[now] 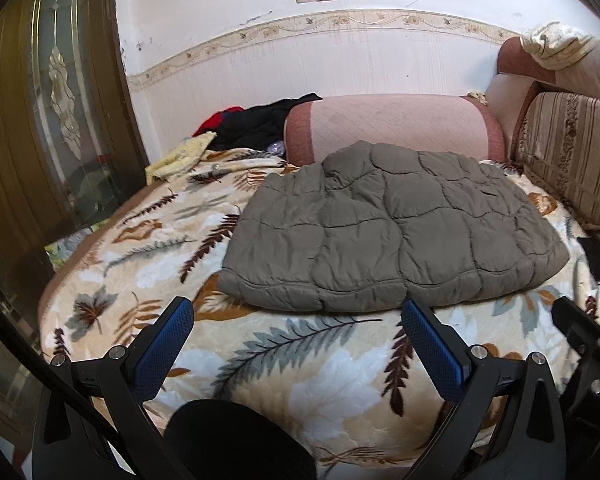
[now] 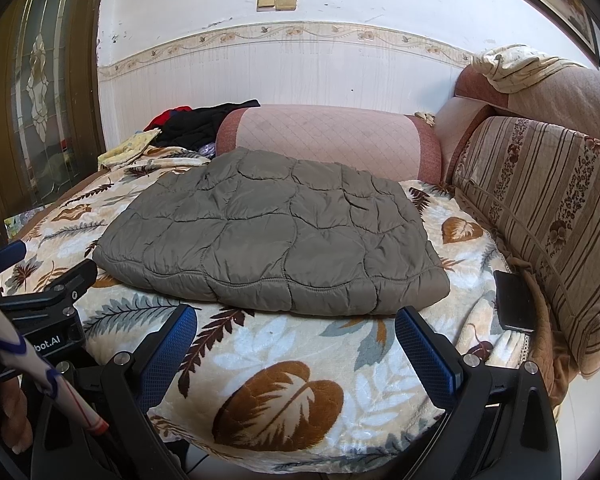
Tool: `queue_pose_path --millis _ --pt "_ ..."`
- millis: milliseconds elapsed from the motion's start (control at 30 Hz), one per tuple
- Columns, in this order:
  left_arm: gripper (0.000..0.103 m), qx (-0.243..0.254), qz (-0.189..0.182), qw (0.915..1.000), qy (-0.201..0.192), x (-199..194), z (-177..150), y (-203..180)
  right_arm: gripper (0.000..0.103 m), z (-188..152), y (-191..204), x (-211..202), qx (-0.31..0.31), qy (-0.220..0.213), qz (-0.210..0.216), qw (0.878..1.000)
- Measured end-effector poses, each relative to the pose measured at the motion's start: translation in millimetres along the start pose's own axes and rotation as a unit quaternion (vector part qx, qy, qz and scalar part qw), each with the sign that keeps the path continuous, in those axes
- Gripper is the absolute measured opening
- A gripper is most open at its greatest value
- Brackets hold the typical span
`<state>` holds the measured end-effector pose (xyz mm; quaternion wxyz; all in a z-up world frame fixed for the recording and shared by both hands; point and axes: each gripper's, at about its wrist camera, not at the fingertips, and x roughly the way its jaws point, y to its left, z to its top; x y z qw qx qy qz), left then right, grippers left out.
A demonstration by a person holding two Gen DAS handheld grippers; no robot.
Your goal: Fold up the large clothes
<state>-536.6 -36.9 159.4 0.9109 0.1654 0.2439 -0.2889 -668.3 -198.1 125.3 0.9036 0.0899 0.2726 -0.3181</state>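
A grey-green quilted jacket point(image 1: 392, 232) point(image 2: 276, 236) lies folded into a flat rectangle on the leaf-patterned blanket point(image 1: 300, 380) point(image 2: 284, 360) of the sofa. My left gripper point(image 1: 296, 312) hangs open just short of the jacket's near hem, with nothing between its blue pads point(image 1: 164, 344). Open too, my right gripper point(image 2: 296, 320) sits in front of the jacket's near right edge, its blue pads point(image 2: 424, 356) empty. In the right wrist view, the left gripper's body point(image 2: 44, 300) shows at the left edge. Neither gripper touches the jacket.
A pink bolster point(image 1: 396, 124) point(image 2: 328, 140) lies behind the jacket. Black, red and yellow clothes point(image 1: 252, 124) point(image 2: 196, 124) are piled at the back left. A striped back cushion point(image 2: 540, 208) stands on the right, a dark flat object point(image 2: 514, 300) beside it. A wooden glazed door point(image 1: 52, 100) is left.
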Motion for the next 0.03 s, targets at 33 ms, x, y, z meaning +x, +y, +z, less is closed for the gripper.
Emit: queue_pose_path --millis 33 --pt "0.103 0.000 -0.002 1.0000 0.001 -1.1 -1.0 0.9 0.101 0.5 -0.5 0.4 0.000 0.000 0.000 1.000"
